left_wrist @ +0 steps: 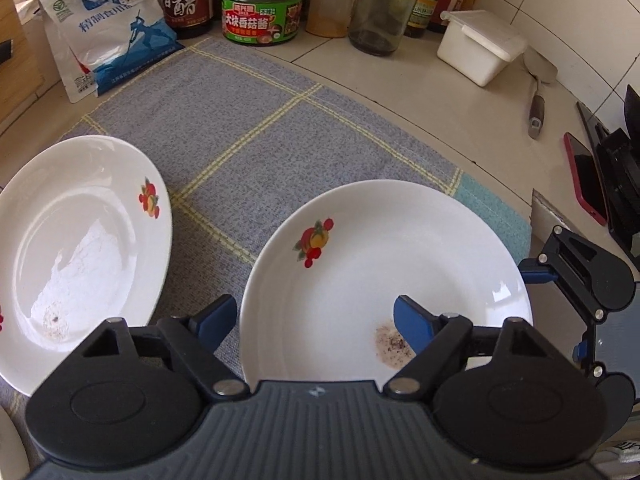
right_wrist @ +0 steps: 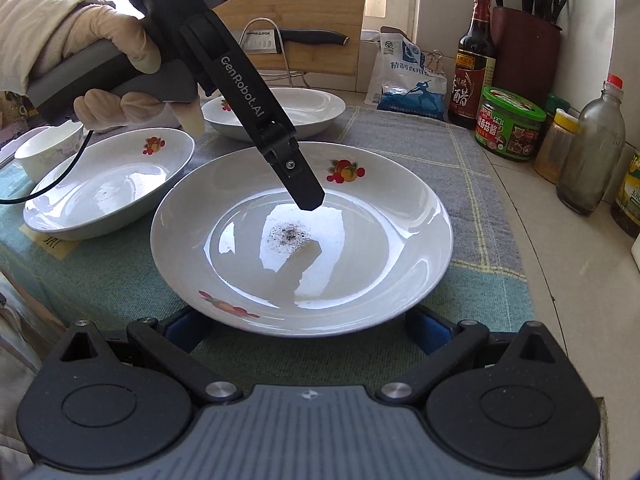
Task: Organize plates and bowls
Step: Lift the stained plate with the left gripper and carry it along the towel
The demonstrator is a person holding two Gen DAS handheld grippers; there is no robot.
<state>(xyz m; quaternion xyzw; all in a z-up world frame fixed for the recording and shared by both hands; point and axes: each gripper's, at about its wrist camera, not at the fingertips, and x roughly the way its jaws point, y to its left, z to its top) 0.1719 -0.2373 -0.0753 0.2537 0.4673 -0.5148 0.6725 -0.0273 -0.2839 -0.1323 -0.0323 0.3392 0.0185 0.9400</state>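
A white plate with fruit prints and a dark speckled spot [left_wrist: 384, 256] [right_wrist: 304, 240] lies on the blue checked cloth [left_wrist: 248, 128]. My left gripper [left_wrist: 314, 324] stands open astride its rim: one blue pad [left_wrist: 216, 322] is outside the rim, the other [left_wrist: 412, 328] is over the plate's inside. Neither pad presses on the rim. My right gripper [right_wrist: 306, 336] is open at the plate's opposite edge, its fingers [right_wrist: 432, 332] partly hidden under the rim. A second plate [left_wrist: 80, 240] [right_wrist: 108, 184] lies alongside, a third plate [right_wrist: 280, 112] farther back, and a small bowl [right_wrist: 48, 152] sits at the far left.
Bottles and jars, a green-lidded jar [left_wrist: 264, 4], a salt bag [left_wrist: 108, 36] and a white box [left_wrist: 480, 44] line the tiled wall. A spatula [left_wrist: 538, 92] and a red phone [left_wrist: 584, 176] lie on the counter. A knife block [right_wrist: 524, 48] stands behind.
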